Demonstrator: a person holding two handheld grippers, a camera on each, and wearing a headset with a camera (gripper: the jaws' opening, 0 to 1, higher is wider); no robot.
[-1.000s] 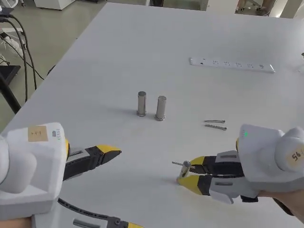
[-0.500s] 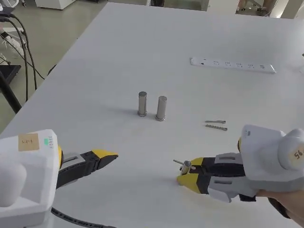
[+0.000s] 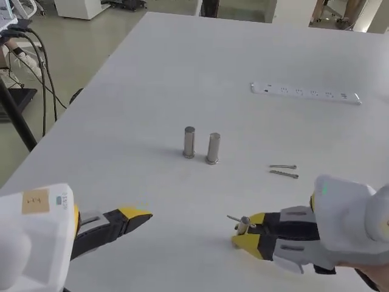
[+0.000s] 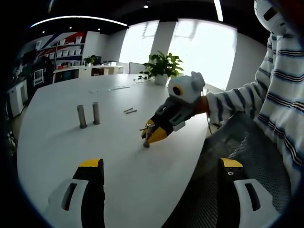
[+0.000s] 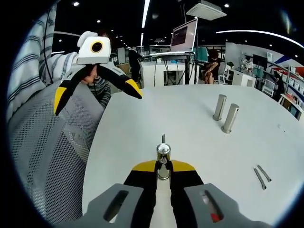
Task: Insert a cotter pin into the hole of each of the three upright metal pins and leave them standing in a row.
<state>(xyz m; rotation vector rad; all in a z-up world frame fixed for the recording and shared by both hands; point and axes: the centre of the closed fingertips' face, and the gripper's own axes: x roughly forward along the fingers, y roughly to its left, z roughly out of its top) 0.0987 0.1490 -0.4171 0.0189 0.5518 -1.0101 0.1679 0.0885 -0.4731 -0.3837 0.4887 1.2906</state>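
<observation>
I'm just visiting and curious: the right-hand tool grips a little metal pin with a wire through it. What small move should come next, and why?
Probably carry it over to the two upright pins and stand it beside them. The right gripper is shut on a metal pin that looks already crossed by a cotter pin, and it sits apart from that row.

1. The left tool (image 4: 160,163) is showing black jaws capped with yellow tips (image 4: 90,163), with grey slotted plates (image 4: 71,197) sitting behind them.
2. Behind that tool a white boxy casing (image 3: 33,243) is carrying a tan handwritten sticker (image 3: 34,201) and a small green mark (image 3: 62,199).
3. The right tool (image 5: 164,166) is wearing the same black jaws and yellow tips; behind it a rounded white casing (image 3: 349,228) is glowing with a green light (image 3: 324,190).
4. Behind the right tool the person is wearing a white sleeve (image 4: 237,102) with dark stripes.
</observation>
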